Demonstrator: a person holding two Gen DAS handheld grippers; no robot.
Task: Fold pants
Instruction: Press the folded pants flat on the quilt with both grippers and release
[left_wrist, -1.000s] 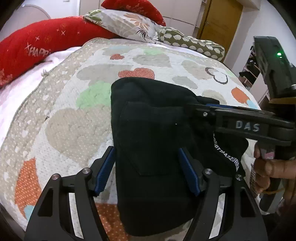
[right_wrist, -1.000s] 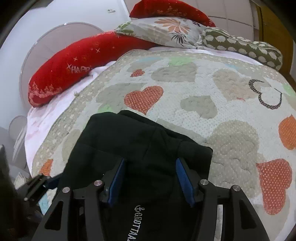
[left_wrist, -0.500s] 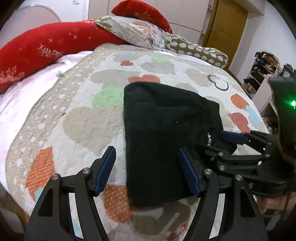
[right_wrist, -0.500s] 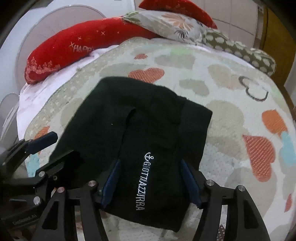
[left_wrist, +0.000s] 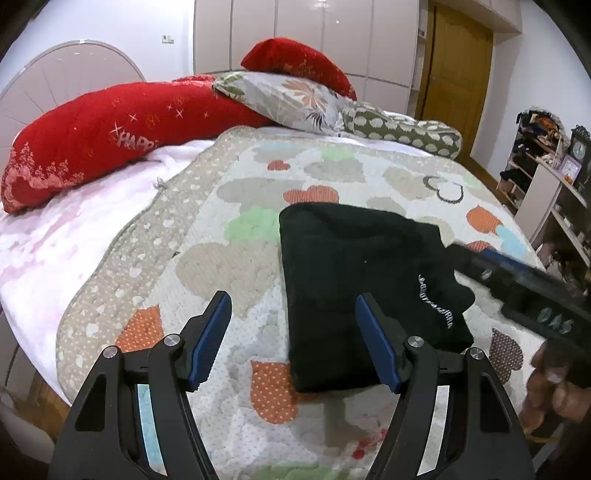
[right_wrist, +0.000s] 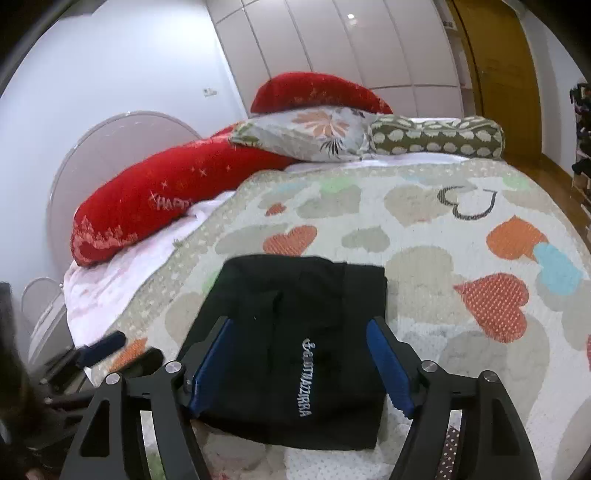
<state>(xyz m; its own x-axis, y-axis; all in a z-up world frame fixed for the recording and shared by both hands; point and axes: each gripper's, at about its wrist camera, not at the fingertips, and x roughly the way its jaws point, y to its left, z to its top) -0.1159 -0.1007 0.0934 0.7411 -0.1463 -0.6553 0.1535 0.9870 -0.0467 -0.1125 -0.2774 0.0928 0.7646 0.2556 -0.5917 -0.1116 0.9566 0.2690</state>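
Note:
The black pants (left_wrist: 354, 280) lie folded into a compact rectangle on the heart-patterned quilt (left_wrist: 229, 266), white lettering on top; they also show in the right wrist view (right_wrist: 295, 339). My left gripper (left_wrist: 293, 332) is open and empty, raised above the pants' near left edge. My right gripper (right_wrist: 301, 363) is open and empty, hovering over the pants' near end. The right gripper also shows at the right edge of the left wrist view (left_wrist: 517, 280), and the left gripper at the lower left of the right wrist view (right_wrist: 110, 350).
A long red pillow (left_wrist: 110, 136), a floral pillow (left_wrist: 288, 99) and a spotted bolster (left_wrist: 402, 129) lie at the bed's head. A shelf unit (left_wrist: 550, 184) and a wooden door (left_wrist: 454, 70) stand to the right.
Both grippers have lifted up and drawn back from the folded pants, which stay flat on the quilt. The views now take in more of the room.

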